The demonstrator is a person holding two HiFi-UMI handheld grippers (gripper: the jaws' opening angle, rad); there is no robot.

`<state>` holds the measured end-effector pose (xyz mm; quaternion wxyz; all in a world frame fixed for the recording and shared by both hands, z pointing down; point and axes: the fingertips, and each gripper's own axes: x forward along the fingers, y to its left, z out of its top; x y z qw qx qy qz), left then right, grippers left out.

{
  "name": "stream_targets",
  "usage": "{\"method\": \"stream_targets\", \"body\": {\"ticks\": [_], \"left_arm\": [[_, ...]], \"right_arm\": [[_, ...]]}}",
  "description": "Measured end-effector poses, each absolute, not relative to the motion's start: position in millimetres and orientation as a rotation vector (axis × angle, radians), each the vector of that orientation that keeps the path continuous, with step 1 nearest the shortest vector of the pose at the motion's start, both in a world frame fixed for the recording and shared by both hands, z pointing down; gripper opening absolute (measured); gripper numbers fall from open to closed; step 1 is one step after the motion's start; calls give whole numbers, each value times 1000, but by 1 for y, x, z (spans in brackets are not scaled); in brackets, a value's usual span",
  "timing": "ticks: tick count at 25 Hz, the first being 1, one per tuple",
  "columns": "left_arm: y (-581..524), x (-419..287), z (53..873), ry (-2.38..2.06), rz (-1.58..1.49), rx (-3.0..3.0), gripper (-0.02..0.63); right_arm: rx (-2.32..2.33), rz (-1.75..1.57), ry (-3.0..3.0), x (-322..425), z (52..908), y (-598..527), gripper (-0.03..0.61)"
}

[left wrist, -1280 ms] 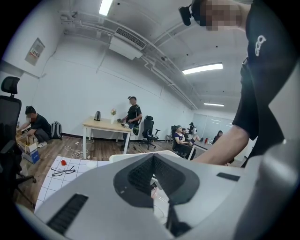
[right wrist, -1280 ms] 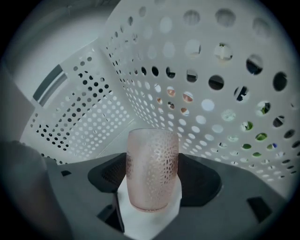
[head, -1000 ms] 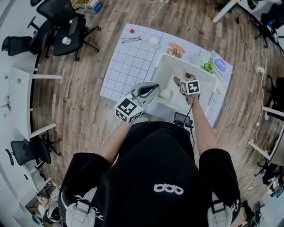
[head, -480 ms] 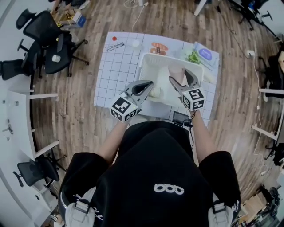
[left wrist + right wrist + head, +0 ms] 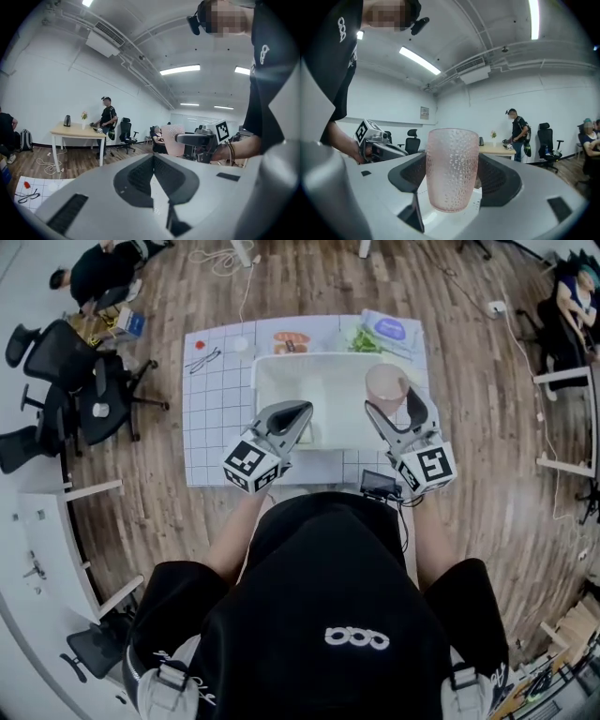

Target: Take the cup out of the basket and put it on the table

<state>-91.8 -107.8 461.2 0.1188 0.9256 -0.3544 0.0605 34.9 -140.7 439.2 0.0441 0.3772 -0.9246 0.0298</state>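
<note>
Overhead, the white basket [image 5: 264, 381] sits on a grid mat [image 5: 214, 418], with glasses [image 5: 202, 359] lying at the mat's far left corner. The right gripper [image 5: 394, 405] holds a pink cup [image 5: 383, 381] upright over the basket's far right part. The left gripper [image 5: 298, 416] hangs over the basket's near left side, well apart from the cup.

From the left gripper view, that gripper's [image 5: 153, 163] jaws are pressed together with nothing between them. Beyond them the cup [image 5: 171, 139] shows in the air, gripped from the right by the other gripper [image 5: 194, 139]. Low at the left lie the mat [image 5: 33, 197] and the glasses [image 5: 26, 195]. A person [image 5: 108, 117] stands by a far table.

From the right gripper view, the jaws pinch the cup [image 5: 452, 164] from both sides, near its lower half. It is a dimpled, see-through pink tumbler, standing straight and empty. The left gripper [image 5: 377, 143] shows at the left, level with it.
</note>
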Motion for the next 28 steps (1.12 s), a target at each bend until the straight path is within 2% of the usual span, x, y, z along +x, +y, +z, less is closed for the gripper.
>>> {"method": "stream_targets", "body": {"ticks": [10,20,28], "left_arm": [[-114,-28,450,-834,189,2805,8],[-116,11,447,-721,208,2847,9],[-114,32,449,-672,220,2850,9]], "right_arm": [[1421,53,-2734,118,417,-113,321],[1521,95,-2649,155,432,-107,320],[1528,214,-2564,174,479,-113,319]]}}
